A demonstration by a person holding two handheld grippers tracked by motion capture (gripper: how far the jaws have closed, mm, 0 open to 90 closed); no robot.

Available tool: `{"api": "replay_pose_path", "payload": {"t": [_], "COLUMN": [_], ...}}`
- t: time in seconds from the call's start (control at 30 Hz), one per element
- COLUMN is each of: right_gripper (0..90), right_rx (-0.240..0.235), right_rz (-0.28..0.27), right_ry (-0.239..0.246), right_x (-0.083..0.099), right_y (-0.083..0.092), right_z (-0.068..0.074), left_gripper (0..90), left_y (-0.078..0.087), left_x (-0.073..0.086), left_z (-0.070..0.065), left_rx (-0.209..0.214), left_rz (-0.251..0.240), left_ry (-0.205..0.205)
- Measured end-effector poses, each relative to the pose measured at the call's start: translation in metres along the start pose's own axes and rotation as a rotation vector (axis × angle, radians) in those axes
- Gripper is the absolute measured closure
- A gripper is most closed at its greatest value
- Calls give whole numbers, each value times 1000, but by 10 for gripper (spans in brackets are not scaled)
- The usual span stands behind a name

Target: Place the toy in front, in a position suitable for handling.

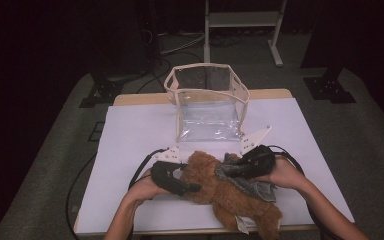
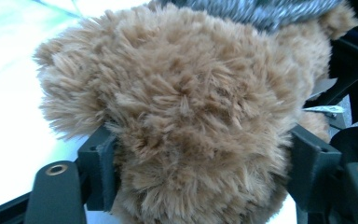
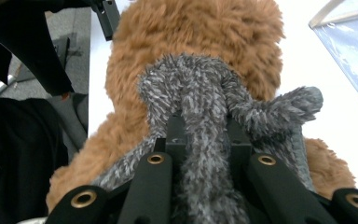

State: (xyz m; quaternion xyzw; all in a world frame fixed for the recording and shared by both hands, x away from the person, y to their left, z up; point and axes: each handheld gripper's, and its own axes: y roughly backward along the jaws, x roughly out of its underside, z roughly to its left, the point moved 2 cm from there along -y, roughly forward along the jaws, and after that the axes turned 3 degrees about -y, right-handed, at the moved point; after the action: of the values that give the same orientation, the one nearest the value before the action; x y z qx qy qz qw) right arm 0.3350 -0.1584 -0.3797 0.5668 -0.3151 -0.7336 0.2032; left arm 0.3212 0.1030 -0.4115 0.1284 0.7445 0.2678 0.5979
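My left gripper (image 1: 180, 186) sits at the lower middle of the high view, its jaws pressed into either side of the brown plush bear's (image 1: 225, 192) head. In the left gripper view the bear (image 2: 186, 116) bulges between my two black jaws, the fur squeezed at both pads, so I read it as clamped on the bear. My right gripper (image 1: 247, 167) lies just right of centre in the high view, on top of the bear, closed on the grey scarf (image 1: 252, 185) around its neck. In the right gripper view a fold of that scarf (image 3: 205, 140) runs straight between my jaws and is pinched there. The bear lies on its side on the white table sheet (image 1: 130, 135), toward the near edge, with a tag (image 1: 241, 223) at its lower end. The clear bag (image 1: 207, 102) with cream trim stands open behind it, apart from the bear, in the upper middle.
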Motion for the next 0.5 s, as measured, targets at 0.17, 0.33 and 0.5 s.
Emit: {"api": "replay_pose_path", "payload": {"t": [0.17,0.33,0.5], "right_gripper": [765,763,761], "right_rx": [7,2,4], "right_rz": [-30,-32,-14], "right_ry": [16,41,28], "right_x": [-13,-23,-13], "right_y": [-3,-3,8], "right_z": [2,6,6], "left_gripper": [272,274,275], "left_y": [3,6,8], "left_x": [-5,-5,-8], "left_z": [-2,-2,-4], "left_rx": [-15,-36,-34], "left_rz": [4,22,-2], "left_ry": [-18,-26,-25]}}
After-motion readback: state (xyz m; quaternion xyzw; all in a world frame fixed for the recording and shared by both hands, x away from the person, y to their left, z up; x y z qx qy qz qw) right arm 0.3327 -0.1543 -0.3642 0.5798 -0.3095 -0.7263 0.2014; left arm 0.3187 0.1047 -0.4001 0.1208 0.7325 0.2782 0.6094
